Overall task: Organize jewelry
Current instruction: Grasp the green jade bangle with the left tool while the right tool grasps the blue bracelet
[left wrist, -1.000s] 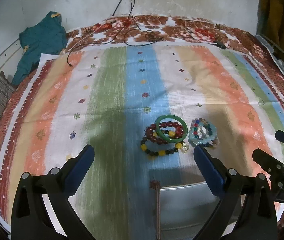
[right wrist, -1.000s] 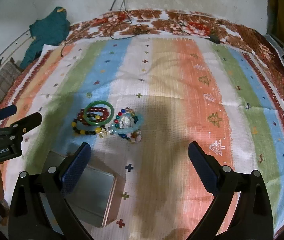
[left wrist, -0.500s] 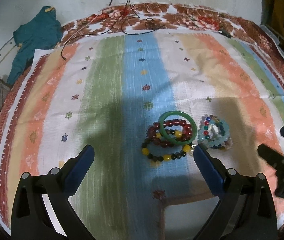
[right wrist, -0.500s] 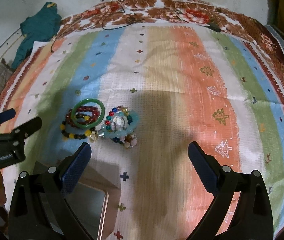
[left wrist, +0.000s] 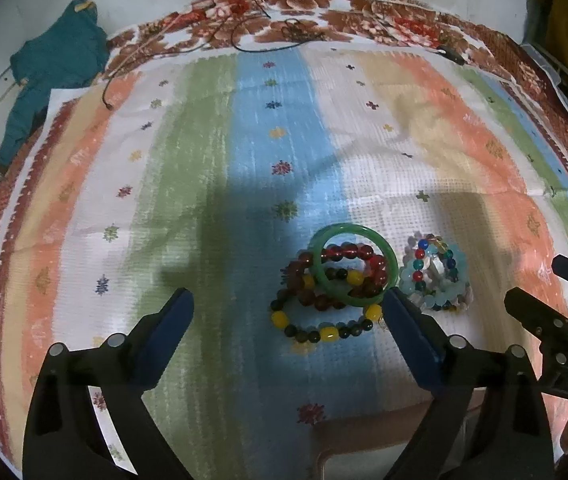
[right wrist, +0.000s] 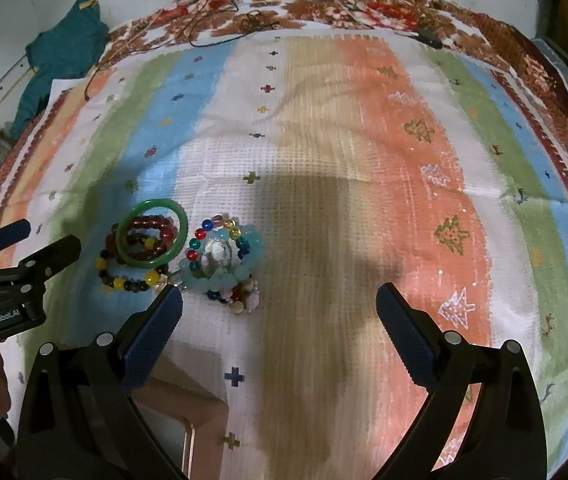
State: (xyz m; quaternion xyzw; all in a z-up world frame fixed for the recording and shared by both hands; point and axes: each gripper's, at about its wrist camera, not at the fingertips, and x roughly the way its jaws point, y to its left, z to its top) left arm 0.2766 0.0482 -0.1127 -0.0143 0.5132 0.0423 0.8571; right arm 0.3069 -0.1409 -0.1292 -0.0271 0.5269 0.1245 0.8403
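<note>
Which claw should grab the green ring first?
Probably the left claw: it is open and the green ring lies between its fingers' line. The right claw is open over bare cloth.

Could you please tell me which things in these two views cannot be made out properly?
- Box: left wrist view, cut off by the bottom edge and the left claw; inside unseen.
- Pale bead pile: right wrist view, strands overlap; count unclear.
- Dark red bracelet: partly under the green bangle.
</note>
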